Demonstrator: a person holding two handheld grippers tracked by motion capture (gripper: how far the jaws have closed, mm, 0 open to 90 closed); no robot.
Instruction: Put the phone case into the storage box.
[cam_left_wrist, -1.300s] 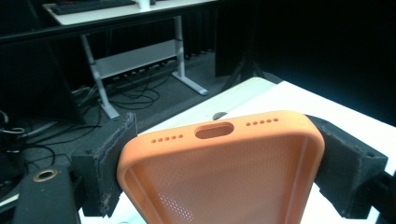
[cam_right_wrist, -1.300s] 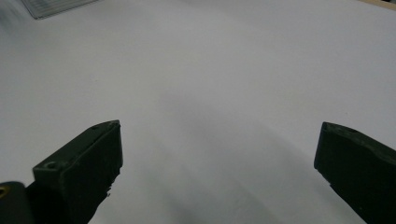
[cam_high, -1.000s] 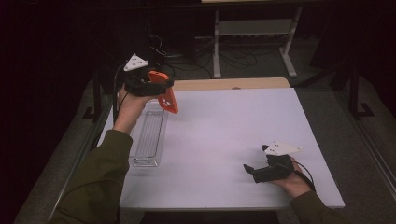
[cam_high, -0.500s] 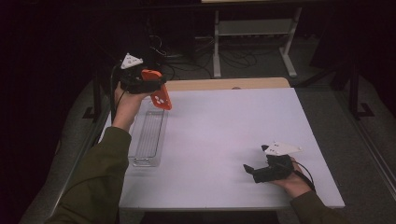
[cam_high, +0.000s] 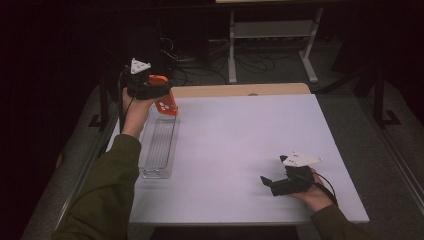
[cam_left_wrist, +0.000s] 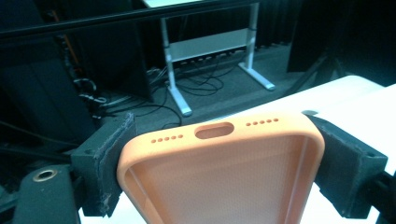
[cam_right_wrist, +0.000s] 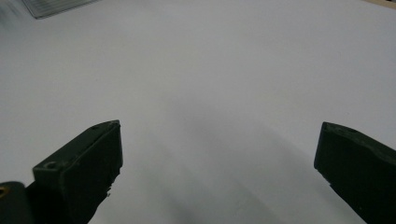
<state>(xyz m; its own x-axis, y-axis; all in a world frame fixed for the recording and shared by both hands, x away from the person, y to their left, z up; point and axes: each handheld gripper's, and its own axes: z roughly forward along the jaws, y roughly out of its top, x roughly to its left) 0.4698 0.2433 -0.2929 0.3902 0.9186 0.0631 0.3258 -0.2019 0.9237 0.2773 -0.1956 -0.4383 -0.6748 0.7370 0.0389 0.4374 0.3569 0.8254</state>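
An orange phone case (cam_high: 165, 101) hangs in the air over the far left of the white table (cam_high: 240, 150), held by my left gripper (cam_high: 156, 89). In the left gripper view the case (cam_left_wrist: 219, 177) shows its hollow inside and port cutout, with a black pad pressed on each long side. The left gripper (cam_left_wrist: 219, 168) is shut on it. A clear plastic tray (cam_high: 159, 147) lies on the table just below and nearer than the case. My right gripper (cam_high: 267, 183) rests low at the near right of the table, its jaws (cam_right_wrist: 219, 172) wide apart over bare white surface.
A strip of wooden board (cam_high: 240, 90) runs along the table's far edge. Beyond it stand a metal desk frame (cam_high: 270, 35) and loose cables (cam_high: 200, 70) on a dark floor. A corner of the tray (cam_right_wrist: 56, 7) shows far off in the right gripper view.
My left hand has carried the orange case a little toward the far left and slightly lower. The right hand and its gripper have stayed where they were.
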